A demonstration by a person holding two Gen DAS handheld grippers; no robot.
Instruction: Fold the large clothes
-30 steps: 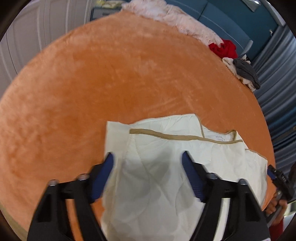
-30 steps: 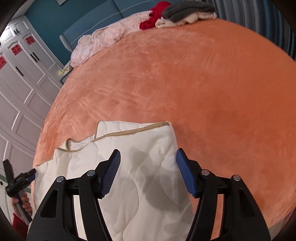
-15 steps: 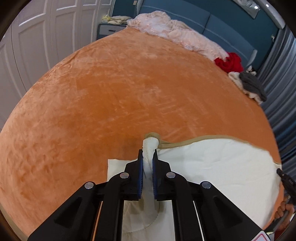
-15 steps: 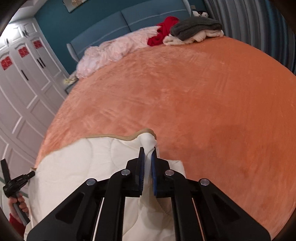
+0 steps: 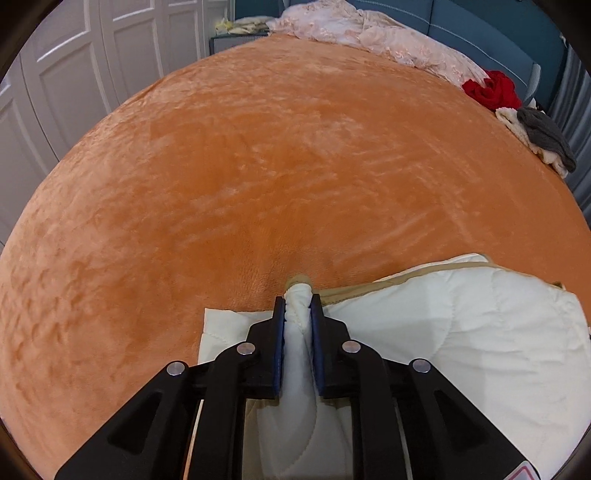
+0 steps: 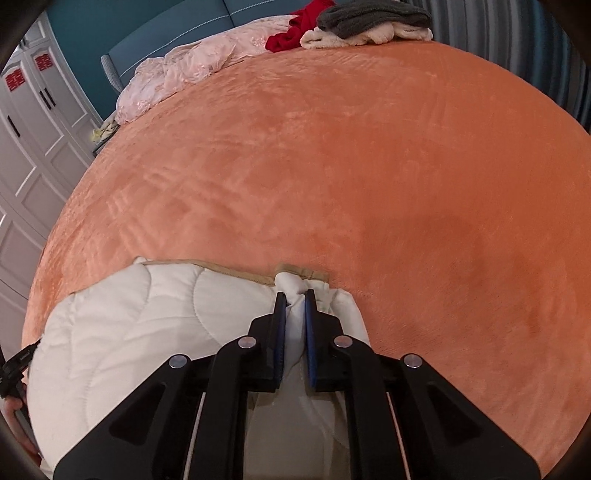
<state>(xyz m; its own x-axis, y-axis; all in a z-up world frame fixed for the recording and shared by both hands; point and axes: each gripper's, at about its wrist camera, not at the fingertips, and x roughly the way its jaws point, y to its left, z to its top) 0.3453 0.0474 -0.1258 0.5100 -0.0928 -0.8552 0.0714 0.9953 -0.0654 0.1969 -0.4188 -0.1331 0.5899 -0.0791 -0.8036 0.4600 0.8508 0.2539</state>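
A cream quilted garment with tan trim (image 5: 461,332) lies at the near edge of an orange plush bed (image 5: 277,166). My left gripper (image 5: 298,304) is shut on a bunched corner of it, lifted over a lower layer (image 5: 229,328). In the right wrist view the same garment (image 6: 147,321) spreads to the left. My right gripper (image 6: 294,301) is shut on its other bunched, tan-edged corner. The garment's near part is hidden under both grippers.
A pink lacy cover (image 5: 369,33), a red garment (image 5: 491,88) and a grey and cream pile (image 5: 543,140) lie at the bed's far side. White wardrobe doors (image 5: 74,74) stand to the left. A blue headboard (image 6: 166,29) lies beyond. The other hand's gripper (image 6: 14,365) shows at the left edge.
Both grippers were open over the flat garment a second ago. They closed on its corners and have lifted and carried them forward, so the fabric now bulges up.
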